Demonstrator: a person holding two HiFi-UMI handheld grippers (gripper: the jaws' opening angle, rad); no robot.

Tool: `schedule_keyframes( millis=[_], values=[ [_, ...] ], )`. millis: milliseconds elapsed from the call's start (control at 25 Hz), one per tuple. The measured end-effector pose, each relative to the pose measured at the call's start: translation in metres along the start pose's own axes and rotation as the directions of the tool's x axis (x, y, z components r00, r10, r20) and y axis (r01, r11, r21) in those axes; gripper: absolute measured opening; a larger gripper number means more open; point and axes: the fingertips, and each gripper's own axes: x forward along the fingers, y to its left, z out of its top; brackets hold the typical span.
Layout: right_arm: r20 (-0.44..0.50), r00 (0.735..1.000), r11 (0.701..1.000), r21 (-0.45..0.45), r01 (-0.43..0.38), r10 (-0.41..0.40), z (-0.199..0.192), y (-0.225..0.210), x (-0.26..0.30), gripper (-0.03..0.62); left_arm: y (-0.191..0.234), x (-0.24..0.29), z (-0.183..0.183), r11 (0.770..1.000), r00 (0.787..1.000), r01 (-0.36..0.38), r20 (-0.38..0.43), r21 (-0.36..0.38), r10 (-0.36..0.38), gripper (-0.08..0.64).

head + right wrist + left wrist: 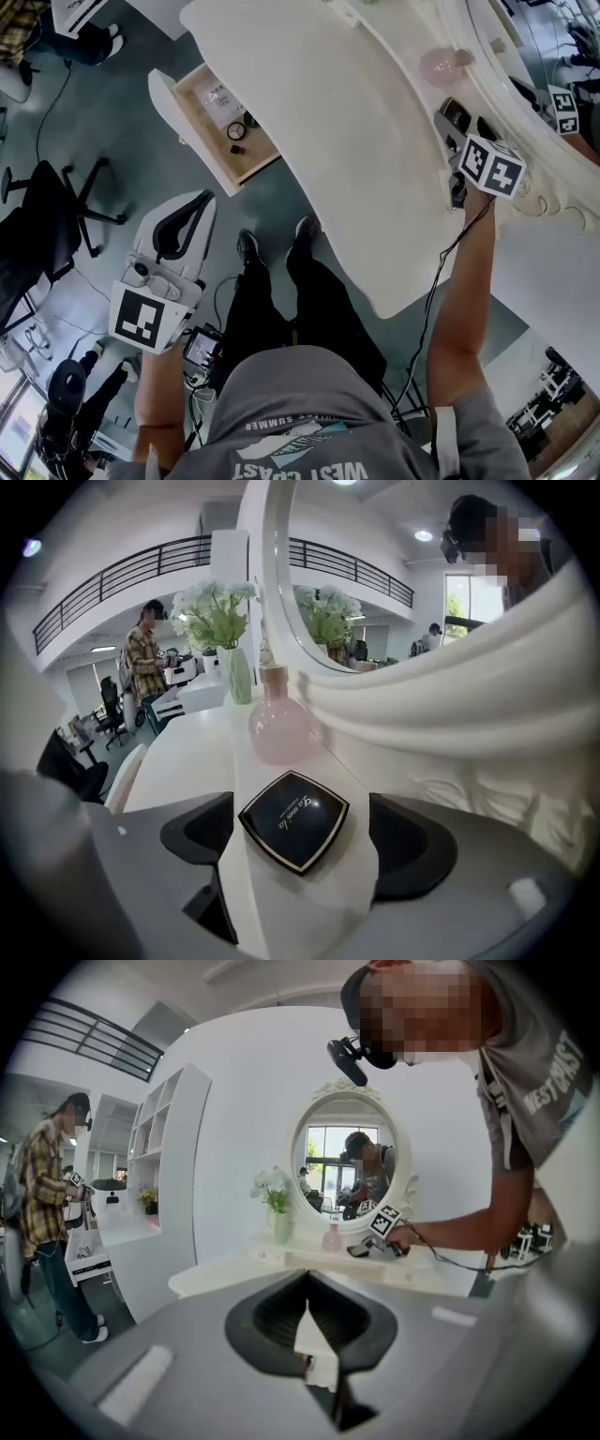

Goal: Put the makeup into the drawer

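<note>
Right gripper view: straddling compact (293, 819), jaws wide apart, not pressing, so best to square up on its edges, squeeze gently, then carry to drawer (194, 141).

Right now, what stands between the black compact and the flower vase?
A pink bottle stands between the black compact and the flower vase; the right gripper view shows it.

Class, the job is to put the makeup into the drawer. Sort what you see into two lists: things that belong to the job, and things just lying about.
Belong to the job:
compact
drawer, open
right hand-held gripper, open around the compact

Just lying about:
pink bottle
vase of flowers
chair
</note>
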Motion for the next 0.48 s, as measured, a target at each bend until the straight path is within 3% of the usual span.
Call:
schedule_keyframes(
  millis=[160,280,480],
  values=[
    [0.002,1.0,0.998,0.066,0.019,-0.019,-0.0034,0.0059,0.003,0.466,-0.0027,0.0011,-0.0003,1.0,1.0,0.003,-0.003,-0.002,-0.003,0.002],
    [-0.009,0.999,0.995,0.081,0.053,-0.052,-0.0071,0.0058,0.0044,0.382,-0.0014,0.0002,-0.0001,1.0,1.0,-0.001,-0.002,-0.002,0.001,0.002],
    [-0.004,0.997,0.994,0.084,0.073,-0.073,-0.0075,0.0074,0.0017,0.37,0.0009,-0.0031,-0.0004,1.0,1.0,-0.003,0.001,0.0,0.003,0.002]
  ],
)
